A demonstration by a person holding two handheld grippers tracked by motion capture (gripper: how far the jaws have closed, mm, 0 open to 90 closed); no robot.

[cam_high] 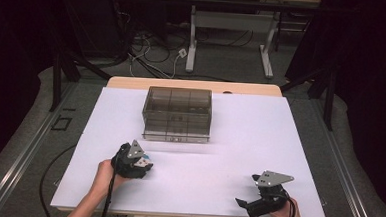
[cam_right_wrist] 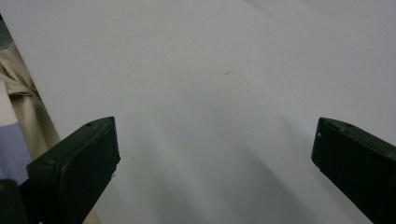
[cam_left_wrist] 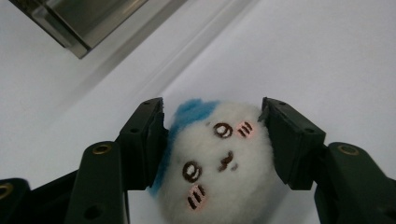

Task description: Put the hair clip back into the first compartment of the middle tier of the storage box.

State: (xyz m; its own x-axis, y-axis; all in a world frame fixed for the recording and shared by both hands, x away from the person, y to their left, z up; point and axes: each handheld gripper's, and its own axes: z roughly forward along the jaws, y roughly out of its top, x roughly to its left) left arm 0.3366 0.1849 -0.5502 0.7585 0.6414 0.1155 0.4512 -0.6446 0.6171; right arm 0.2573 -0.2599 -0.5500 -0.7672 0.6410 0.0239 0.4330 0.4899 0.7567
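Fingers (cam_left_wrist: 144,140) of the left gripper (cam_left_wrist: 212,140) stood about half open, w/ the white fluffy round plush toy with a blue ear and drawn face (cam_left_wrist: 219,172) sitting between them; both pads brushed the fluff, one at the blue ear side, the other at the cheek side, but we couldn't tell whether they truly squeezed it. That toy lay on the white table sheet (cam_high: 249,136), near the front left, just short of the smoky see-through plastic box with compartments (cam_high: 176,113) and apart from it. We judged the step in hand was getting a sound grip on the toy. To do it well we'd centre the pads across the widest part of the body, not on the ear, then close gently till the fluff gave a bit, and lift straight up before heading for the box. Meanwhile the right gripper (cam_right_wrist: 215,154) hovered wide open w/ nothing between its jaws, low over the sheet's front right edge. As for the box, it looked closed, split into several cells; something dark sat in a rear cell, too small to ID, and the rest looked bare as far as we could see.
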